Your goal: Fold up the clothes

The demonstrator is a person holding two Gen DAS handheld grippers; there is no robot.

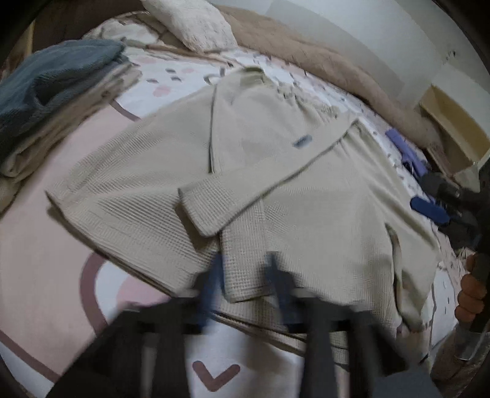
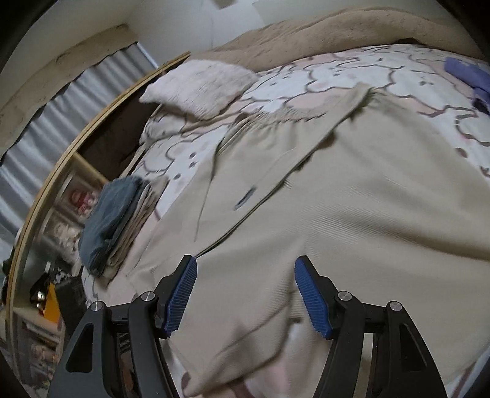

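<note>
Blurred by motion, the left tool (image 1: 245, 275) is seen low over the near hem of a beige waffle-knit garment (image 1: 275, 183), and whether its fingers are spread or pressed together cannot be told. At the far left of the left wrist view a stack of folded clothes (image 1: 55, 101), topped by a blue-grey piece, is set on the bed (image 1: 46, 245), whose cover is printed in pink and white. The garment is spread flat across the middle of the bed, with one sleeve (image 1: 260, 186) folded diagonally over its front and a small dark label (image 1: 301, 141) shown near the chest. A pale textured pillow (image 1: 196, 24) is seen beyond the collar, and a tan blanket (image 1: 321, 61) is bunched along the wall side. Further right, a purple item (image 1: 404, 153) is left on the cover just past the garment's edge. At the far right edge the other tool is partly shown, with a hand (image 1: 470, 290) wrapped around its handle. In the right wrist view the right tool (image 2: 245, 294) is held spread wide above the garment's lower cloth, its ribbed blue pads (image 2: 180, 294) touching nothing.
</note>
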